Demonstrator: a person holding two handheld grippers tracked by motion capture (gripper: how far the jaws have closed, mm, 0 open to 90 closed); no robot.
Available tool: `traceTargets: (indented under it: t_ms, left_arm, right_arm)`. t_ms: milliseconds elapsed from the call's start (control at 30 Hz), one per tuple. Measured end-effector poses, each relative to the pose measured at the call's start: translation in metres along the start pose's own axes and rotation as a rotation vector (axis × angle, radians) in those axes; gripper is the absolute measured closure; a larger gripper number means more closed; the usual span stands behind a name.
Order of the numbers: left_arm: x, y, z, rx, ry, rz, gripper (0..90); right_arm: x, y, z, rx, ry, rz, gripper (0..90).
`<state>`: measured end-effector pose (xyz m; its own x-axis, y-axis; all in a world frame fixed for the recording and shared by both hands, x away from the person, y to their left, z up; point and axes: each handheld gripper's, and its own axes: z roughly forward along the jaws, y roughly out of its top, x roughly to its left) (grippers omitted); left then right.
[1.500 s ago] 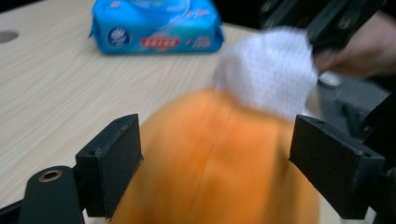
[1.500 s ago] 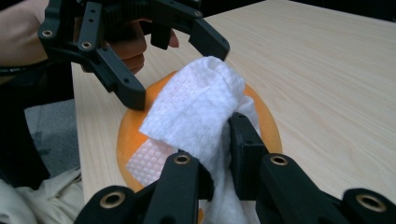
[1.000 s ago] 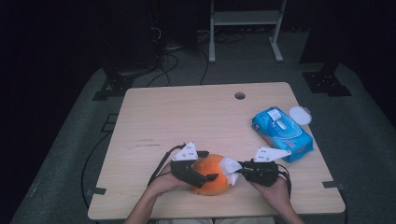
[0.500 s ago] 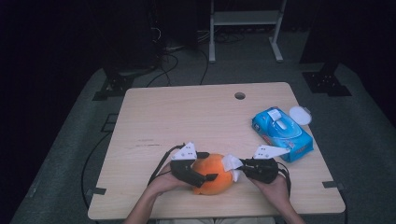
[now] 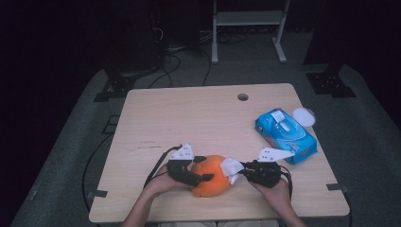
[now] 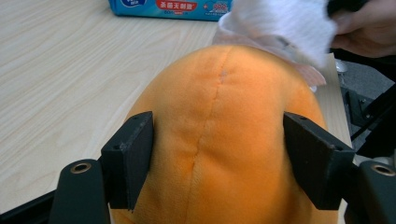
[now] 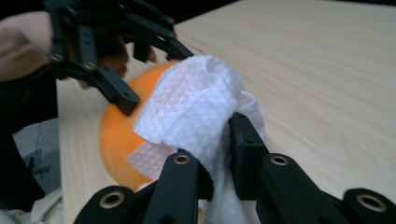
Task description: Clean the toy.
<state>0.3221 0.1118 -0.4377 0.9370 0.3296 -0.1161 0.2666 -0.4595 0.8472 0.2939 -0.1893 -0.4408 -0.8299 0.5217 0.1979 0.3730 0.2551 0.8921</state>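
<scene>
Step in hand, I judge: wiping the toy point(image 5: 211, 175) w/ the wipe point(image 5: 232, 166). L gripper point(image 6: 217, 154) has just been closing; its fingers clasp the toy btw them. R gripper point(image 7: 219, 154) is clamped on the wipe, touching the toy. Next: rub across, keep the toy steady. Count: 1 toy, 1 wipe, 1 pack point(image 5: 285, 135), 1 lid point(image 5: 303, 116), 1 table point(image 5: 189, 118).

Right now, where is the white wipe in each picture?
High view: the wipe sits low, right of centre, against the orange toy.
Left gripper view: wipe at the top right, behind the toy.
Right gripper view: wipe in the middle, pinched in the right tongs.
Shared landmark: the toy.
</scene>
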Motion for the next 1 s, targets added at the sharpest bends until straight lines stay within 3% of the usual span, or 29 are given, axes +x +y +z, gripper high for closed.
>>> traceTargets:
  t_ms: [133,233,300,367,467,533,700,767,800,867,933,967,1000]
  left_arm:
    - [-0.001,-0.001,0.001,-0.009,0.007,-0.003,28.3]
    - [-0.003,-0.003,0.004,-0.016,0.003,-0.003,28.2]
    - [-0.003,-0.002,0.003,-0.01,0.003,-0.001,28.2]
    - [-0.004,-0.001,0.004,-0.012,0.004,-0.004,28.2]
    - [-0.004,-0.001,0.004,-0.012,0.005,-0.005,28.2]
    - [-0.005,-0.001,0.004,-0.013,0.002,-0.007,28.1]
    - [-0.006,0.0,0.005,-0.03,-0.02,-0.009,24.4]
    - [-0.006,0.003,0.004,-0.064,-0.029,-0.02,16.7]
    - [-0.005,0.004,0.004,-0.071,-0.018,-0.026,11.6]
    - [-0.004,0.005,0.007,-0.048,0.043,-0.038,7.2]
    - [-0.004,0.003,0.014,-0.018,0.045,-0.065,5.7]
    - [-0.006,0.002,0.017,-0.005,0.052,-0.061,7.2]
    - [-0.01,0.004,0.019,0.003,0.06,-0.029,11.7]
  right_arm:
    - [-0.003,-0.002,0.001,-0.001,-0.003,0.052,80.8]
    - [0.011,0.008,0.001,-0.045,0.043,0.011,80.7]
    - [0.016,0.01,0.003,-0.028,0.03,-0.033,80.8]
    - [0.009,0.006,0.003,-0.019,0.02,-0.011,80.7]
    - [-0.006,-0.002,0.0,0.023,-0.047,0.023,80.8]
    - [-0.01,-0.006,-0.002,0.017,-0.043,0.06,80.8]
    - [0.011,0.009,0.002,-0.025,0.009,-0.028,80.6]
    - [0.009,0.006,0.003,-0.016,0.011,-0.014,80.6]
    - [0.004,0.003,0.003,-0.015,0.009,0.003,80.6]
    - [-0.003,-0.001,0.001,-0.006,-0.013,0.029,80.6]
    - [-0.009,-0.003,-0.002,-0.022,-0.005,0.067,80.6]
    - [-0.01,-0.003,-0.002,-0.02,-0.006,0.068,80.6]
    - [-0.01,-0.003,-0.002,-0.018,-0.008,0.068,80.5]
